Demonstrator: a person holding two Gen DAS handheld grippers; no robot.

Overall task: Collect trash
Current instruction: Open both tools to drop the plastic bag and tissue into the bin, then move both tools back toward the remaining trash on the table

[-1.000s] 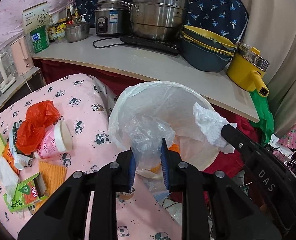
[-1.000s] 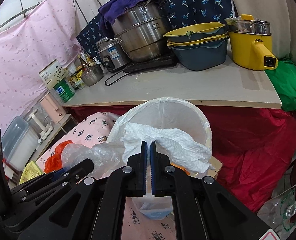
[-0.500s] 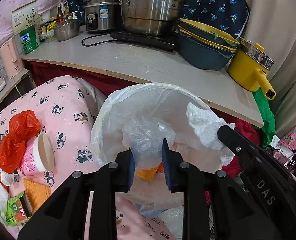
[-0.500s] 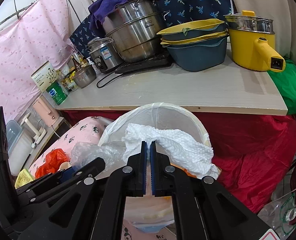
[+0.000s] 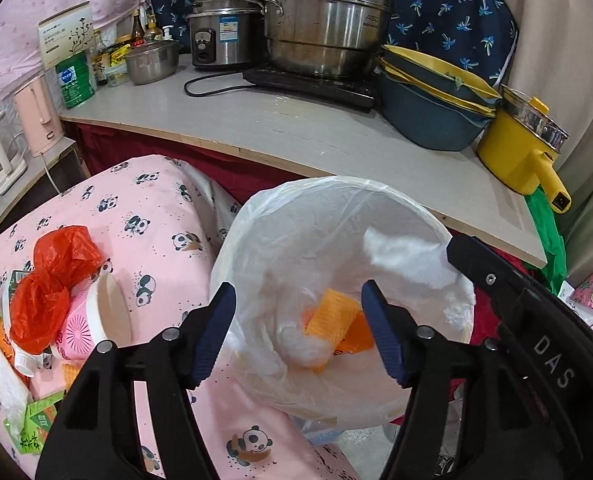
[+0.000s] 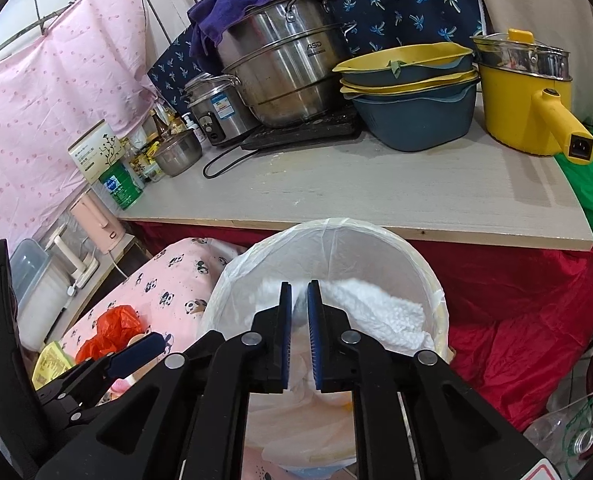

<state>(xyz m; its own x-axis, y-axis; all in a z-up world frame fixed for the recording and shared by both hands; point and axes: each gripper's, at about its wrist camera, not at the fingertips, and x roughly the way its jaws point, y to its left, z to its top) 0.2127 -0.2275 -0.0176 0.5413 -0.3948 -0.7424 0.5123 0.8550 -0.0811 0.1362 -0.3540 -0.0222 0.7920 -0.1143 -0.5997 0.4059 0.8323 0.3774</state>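
Both grippers hang over the bin [image 5: 336, 208], a white-bagged bin standing between the panda-print cover [image 5: 144, 216] and the red-skirted counter [image 5: 304, 132].

Left gripper [image 5: 300, 332]: jaws opening, spread wide, nothing pinched between them. Below the gap, inside the liner, lie a clear crumpled plastic bag [image 5: 272, 320] and an orange ribbed cloth [image 5: 332, 312].

Right gripper [image 6: 299, 332]: jaws opening too, only a narrow slit so far. The white paper towel [image 6: 372, 312] drapes over the bin's mouth and runs between the blue pads – whether they pinch it at all, can't tell; I'd call it released. In the left camera the same towel [image 5: 408, 256] sits at the right gripper's tip, against the far right rim.

More trash on the panda cover, left of the bin – a red plastic bag [image 5: 52, 280], a pink cup with a white lid [image 5: 96, 320], green cartons [image 5: 36, 420], white tissue [image 5: 0, 384].

On the counter: steel pots [image 5: 324, 20], stacked blue-yellow basins [image 5: 432, 104], a yellow electric pot [image 5: 520, 140].
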